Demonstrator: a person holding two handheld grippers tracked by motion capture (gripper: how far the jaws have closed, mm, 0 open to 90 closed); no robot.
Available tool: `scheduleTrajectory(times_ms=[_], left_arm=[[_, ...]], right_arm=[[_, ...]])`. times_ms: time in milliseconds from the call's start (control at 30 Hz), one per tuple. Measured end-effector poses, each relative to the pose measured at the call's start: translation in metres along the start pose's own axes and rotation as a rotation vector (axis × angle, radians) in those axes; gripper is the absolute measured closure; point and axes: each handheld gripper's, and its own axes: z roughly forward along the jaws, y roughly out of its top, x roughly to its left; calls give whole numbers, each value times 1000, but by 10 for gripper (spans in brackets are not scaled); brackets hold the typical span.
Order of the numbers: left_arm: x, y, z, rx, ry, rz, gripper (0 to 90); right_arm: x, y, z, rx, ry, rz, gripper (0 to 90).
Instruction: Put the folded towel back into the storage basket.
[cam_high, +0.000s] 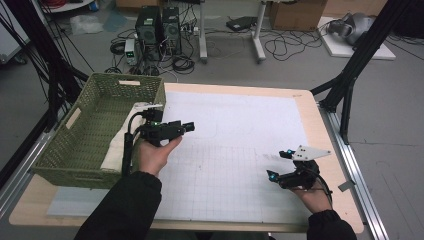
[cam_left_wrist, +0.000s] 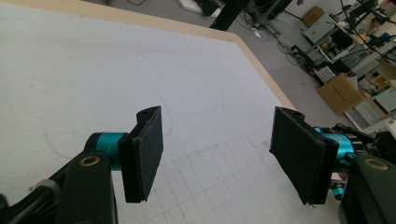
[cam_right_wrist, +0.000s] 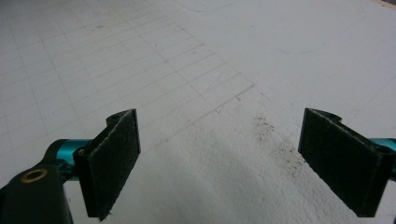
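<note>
**Cloth lies in basket at desk's left edge; both claws open & empty**

Cloth (cam_high: 116, 150), pale & folded, lies inside the green woven basket (cam_high: 100, 177), against its right wall. The basket sits at the desk's (cam_high: 312, 107) left edge, partly on the white grid mat (cam_high: 240, 130).

How to do it well (a judgement): the cloth is the nearest thing to work on, approx. just behind the left hand.
- Turn the left claw back toward the basket and bring it in over the rim, not through the wall.
- Pinch 1 raised fold w/ both pads, not a flat patch, so the weave underneath isn't caught.
- Lift straight up until the cloth clears the rim, then carry it over the mat.
- Keep the trailing cable off the basket edge.

Pose:
- Left hand (cam_high: 155, 155) is palm-up just beside the basket's right wall, forearm coming from the desk's near edge. The left gripper (cam_high: 187, 126) points roughly level, toward the desk's right edge, away from the cloth. In the left gripper view its 2 jaws stand wide apart (cam_left_wrist: 215, 154), w/ nothing between them but mat.
- Right hand (cam_high: 315, 197) is near the desk's near-right corner, well apart from the basket. The right gripper (cam_high: 277, 165) points toward the mat's middle, jaws spread wide (cam_right_wrist: 219, 163), nothing held.
</note>
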Motion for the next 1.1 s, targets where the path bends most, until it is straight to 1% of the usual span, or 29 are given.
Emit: scheduleTrajectory(times_ms=[67, 200, 233, 300, 367, 467, 500, 567, 600, 733, 833, 933, 1000, 1067, 1100], left_arm=[[-2, -1, 3, -1, -6, 2, 348], [-6, -3, 7, -6, -5, 10, 348], [-6, -3, 8, -5, -8, 6, 349], [-7, -4, 8, -7, 0, 12, 349], [-9, -4, 9, -10, -4, 9, 349], [-10, -5, 8, -17, 18, 19, 350], [-10, -5, 8, -22, 18, 19, 351], [-13, -7, 9, -19, 35, 38, 352], [-14, -8, 10, -19, 27, 30, 350], [-18, -11, 14, -18, 28, 47, 349], [-23, -14, 17, -26, 34, 56, 350], [-24, -17, 19, -23, 40, 65, 349], [-25, -19, 20, -31, 46, 65, 349], [-25, -22, 21, -26, 47, 62, 349], [-26, -23, 21, -27, 48, 67, 348]], right_arm=[[0, 0, 0, 0, 0, 1, 121], [-1, 0, -1, -6, 1, -1, 121], [-1, 0, -1, -3, -1, 1, 121], [-1, 0, -1, -4, 0, 0, 121], [0, 0, 0, -2, 0, -3, 121], [0, 0, 0, 0, 2, -1, 121], [0, 0, 0, -1, 2, -2, 121], [0, 0, 0, 0, 2, 0, 121], [0, 0, 1, 0, 2, -1, 121], [-1, 0, 1, -1, 2, -6, 121], [-1, 0, 0, -2, 4, -1, 121], [-1, 0, 0, 0, 4, -1, 121], [-1, 0, 0, -3, 4, -6, 121], [0, 0, 0, -2, 4, 0, 121], [-1, 1, 0, -3, 2, -3, 121]])
